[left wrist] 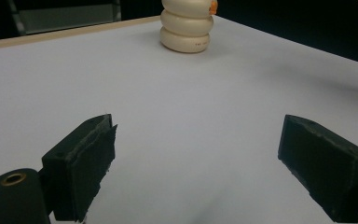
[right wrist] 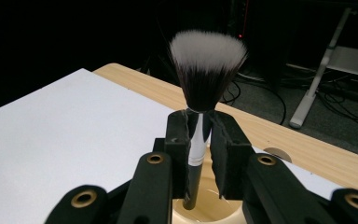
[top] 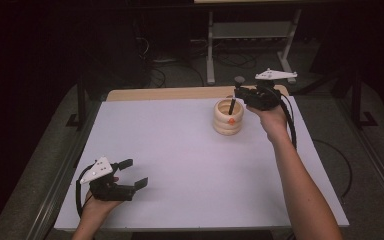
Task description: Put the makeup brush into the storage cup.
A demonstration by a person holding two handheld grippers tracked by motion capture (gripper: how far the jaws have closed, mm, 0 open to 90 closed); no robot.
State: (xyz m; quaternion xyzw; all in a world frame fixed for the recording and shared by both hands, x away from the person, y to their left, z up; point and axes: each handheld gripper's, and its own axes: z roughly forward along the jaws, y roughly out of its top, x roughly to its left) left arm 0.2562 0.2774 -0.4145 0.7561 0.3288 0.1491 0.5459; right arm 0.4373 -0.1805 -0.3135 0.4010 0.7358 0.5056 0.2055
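Our right gripper [right wrist: 199, 140] has its jaws pinched tight on the brush [right wrist: 200, 107], gripping the silver ferrule just under the bristles. The brush stands upright, its dark handle dipping into the holder [top: 228, 117] at the table's [top: 180, 150] far right. Our left gripper [left wrist: 198, 154] sits near the front left corner, jaws spread wide and touching nothing. The handle's lower end is hidden inside the holder (a cream stack of three rounded rings, with a small orange mark). The bristles fan out, dark below, white-tipped.
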